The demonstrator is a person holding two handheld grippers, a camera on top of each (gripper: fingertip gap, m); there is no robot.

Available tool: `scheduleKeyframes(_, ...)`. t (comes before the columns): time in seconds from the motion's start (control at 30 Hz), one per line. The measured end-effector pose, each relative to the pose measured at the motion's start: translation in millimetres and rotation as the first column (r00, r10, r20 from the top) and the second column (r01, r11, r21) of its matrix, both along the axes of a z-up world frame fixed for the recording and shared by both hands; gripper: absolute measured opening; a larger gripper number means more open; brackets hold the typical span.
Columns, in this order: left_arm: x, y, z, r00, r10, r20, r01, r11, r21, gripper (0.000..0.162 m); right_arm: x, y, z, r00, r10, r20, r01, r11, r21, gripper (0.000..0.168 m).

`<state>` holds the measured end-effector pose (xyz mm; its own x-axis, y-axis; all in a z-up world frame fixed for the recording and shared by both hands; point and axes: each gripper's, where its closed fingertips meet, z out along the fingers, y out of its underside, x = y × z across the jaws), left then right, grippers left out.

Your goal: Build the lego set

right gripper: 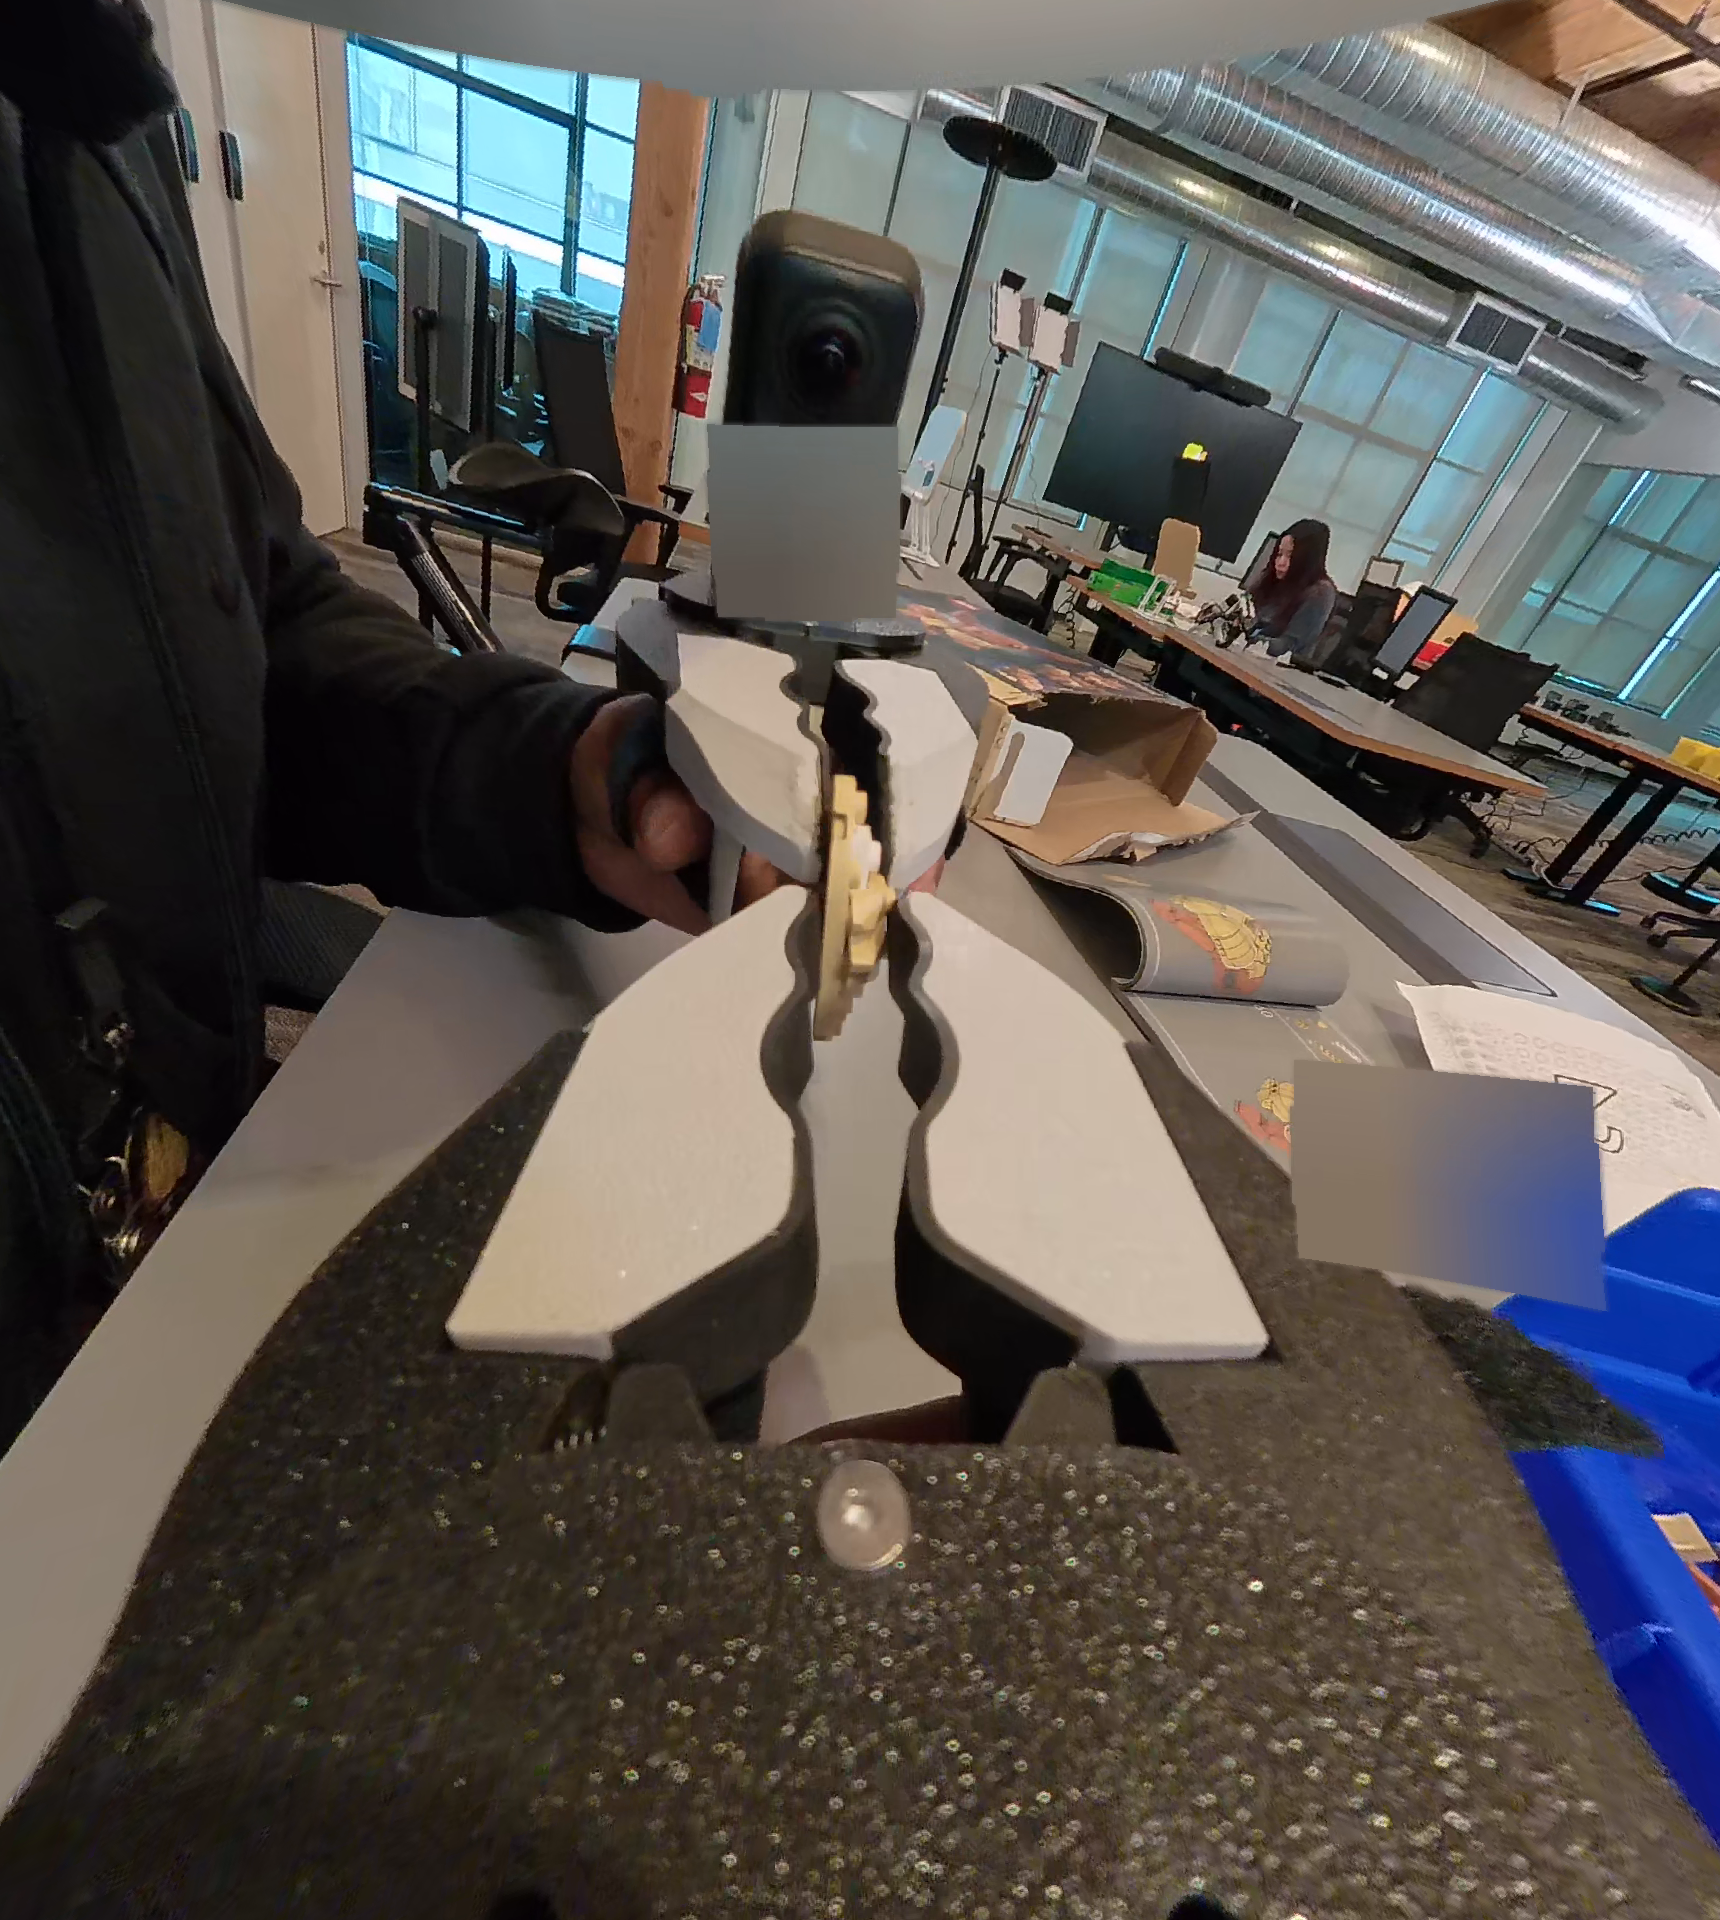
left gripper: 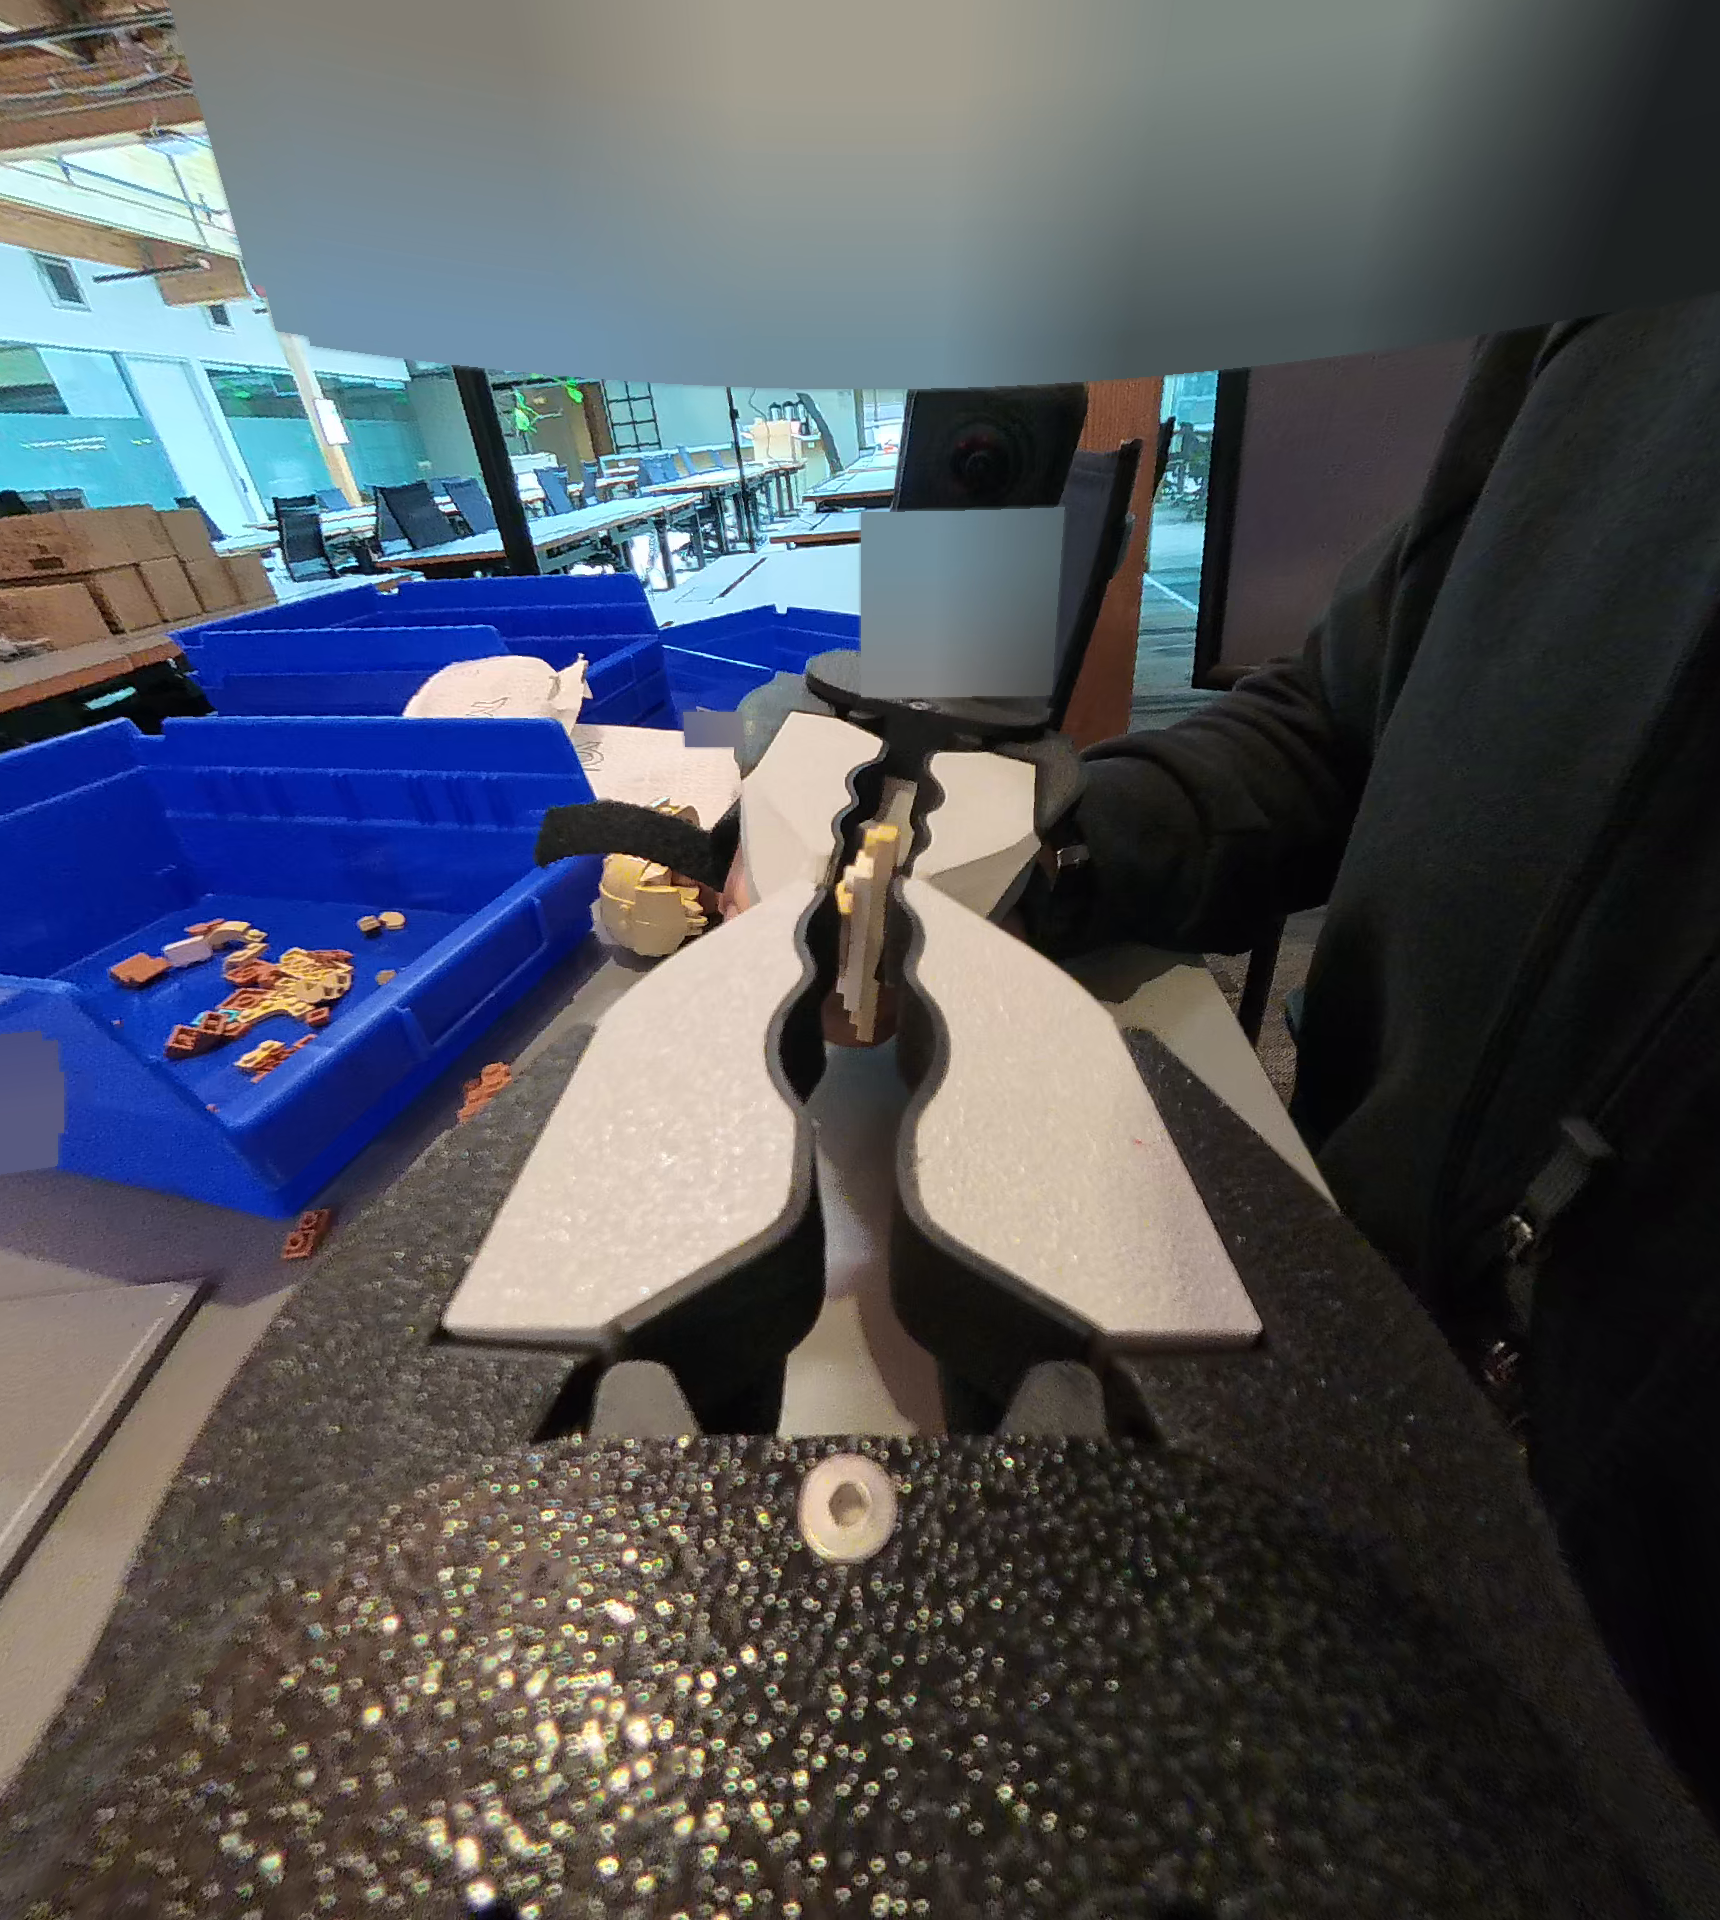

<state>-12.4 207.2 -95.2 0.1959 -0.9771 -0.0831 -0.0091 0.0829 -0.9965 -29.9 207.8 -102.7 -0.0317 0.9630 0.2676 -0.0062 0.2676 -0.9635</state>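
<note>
An open-plan office with long desks, exposed ceiling ducts and glass walls lies behind a pale grey bench (right gripper: 440, 997) where the two grippers meet tip to tip above the surface. The left gripper (left gripper: 861, 914) has its jaws clenched on a tan-and-cream lego piece (left gripper: 864, 935) with a brown base, and the right gripper (right gripper: 851, 920) closes its jaws on the same tan lego piece from the opposite end, so the build hangs between both tools. To the left of the left jaws sits a blue bin (left gripper: 243, 831) holding loose lego bricks (left gripper: 264, 987) in brown, tan and cream, with more blue bins (left gripper: 440, 644) behind it and a few stray bricks on the bench beside it. Just beyond the bin a rounded tan lego assembly (left gripper: 643, 909) rests on the bench. Only the right wrist view shows an open instruction booklet (right gripper: 1220, 951) and a torn cardboard box (right gripper: 1095, 769) to the right of the right jaws, plus a seated person (right gripper: 1292, 592) far off.
</note>
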Motion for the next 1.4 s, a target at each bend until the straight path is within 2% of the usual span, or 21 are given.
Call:
scheduleKeyframes(0.33, -0.6, 5.4, 1.2, 0.999, 0.038, 0.038, -0.038, 0.999, -0.007, 0.01, 0.6, 7.9, 0.8, 0.996, -0.082, 0.016, 0.081, 0.994, 0.072, 0.012)
scheduleKeyframes(0.5, -1.0, 1.9, 1.2, 0.998, 0.06, -0.003, -0.06, 0.993, 0.1, 0.013, -2.4, 10.4, -10.1, 0.985, -0.142, 0.094, 0.125, 0.978, 0.165, 0.012)
scheduleKeyframes(0.73, -0.3, -1.0, -1.2, 0.994, 0.092, -0.061, -0.076, 0.973, 0.219, 0.006, -3.9, 9.4, -12.4, 0.977, -0.168, 0.134, 0.136, 0.965, 0.222, 0.012)
scheduleKeyframes(0.83, -4.2, -0.5, 4.0, 0.996, 0.092, 0.005, -0.091, 0.972, 0.215, 0.005, -5.1, 10.4, -6.9, 0.973, -0.209, 0.103, 0.177, 0.951, 0.255, 0.014)
scheduleKeyframes(1.0, -17.9, 2.7, 17.6, 0.979, 0.044, 0.201, -0.059, 0.996, 0.068, 0.004, -4.2, 13.2, 1.6, 0.966, -0.255, 0.049, 0.238, 0.944, 0.229, 0.02)
scheduleKeyframes(1.1, -22.0, 0.7, 24.6, 0.958, 0.002, 0.286, -0.014, 0.999, 0.042, 0.004, -6.2, 9.7, 8.2, 0.969, -0.248, 0.017, 0.24, 0.952, 0.19, 0.02)
scheduleKeyframes(1.4, -19.1, -3.1, 28.7, 0.929, -0.064, 0.365, 0.039, 0.996, 0.077, 0.004, -5.9, 2.3, 17.3, 0.972, -0.234, -0.029, 0.236, 0.961, 0.144, 0.012)
